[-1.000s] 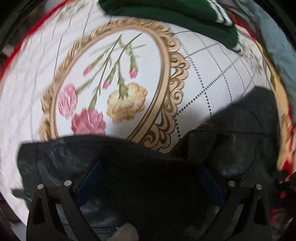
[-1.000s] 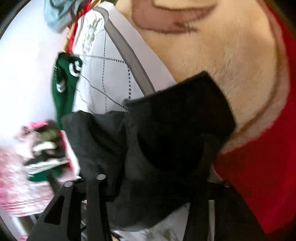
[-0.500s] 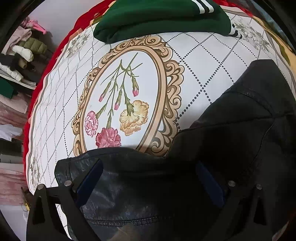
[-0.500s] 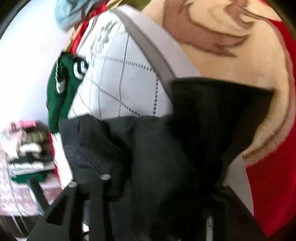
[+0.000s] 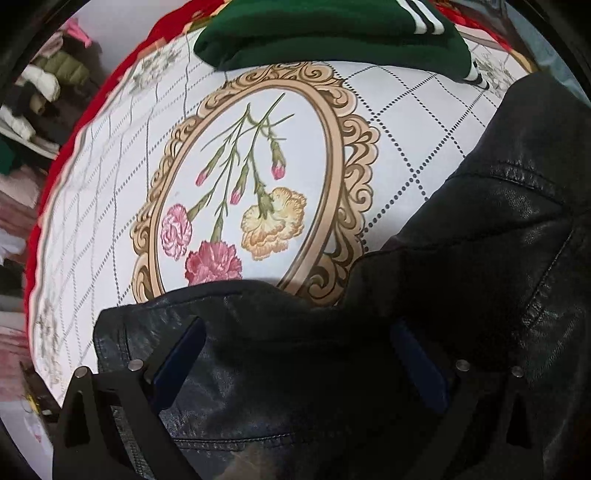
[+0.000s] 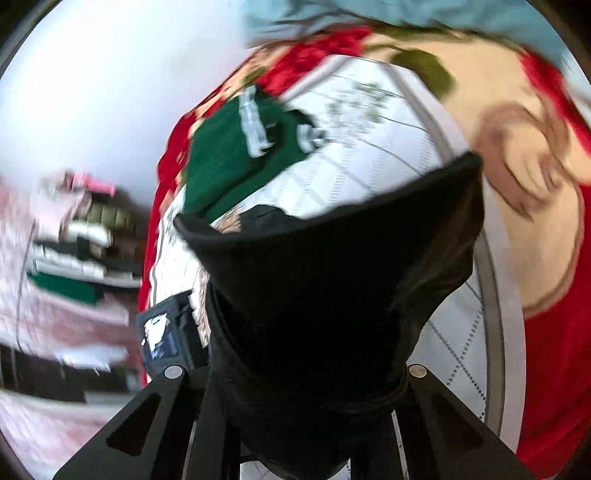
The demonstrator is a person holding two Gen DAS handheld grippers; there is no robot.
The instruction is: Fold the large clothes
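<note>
A black leather jacket [image 5: 480, 258] lies on the flowered bedspread [image 5: 258, 166]. My left gripper [image 5: 299, 354] is open with its blue pads wide apart over the jacket's near edge. My right gripper [image 6: 306, 373] is shut on a fold of the black jacket [image 6: 332, 266], which bunches up between its fingers and hides their tips. The left gripper's body [image 6: 166, 336] shows low on the left in the right wrist view.
A folded green garment with white stripes [image 5: 332, 33] lies at the bed's far side, also in the right wrist view [image 6: 236, 155]. A red blanket border [image 6: 554, 369] runs along the bed. Stacked clothes [image 5: 40, 81] fill shelves to the left.
The right gripper has swung up and around with the jacket fold in it, its view now blurred. The left gripper stays open over the jacket's edge, shifting slightly.
</note>
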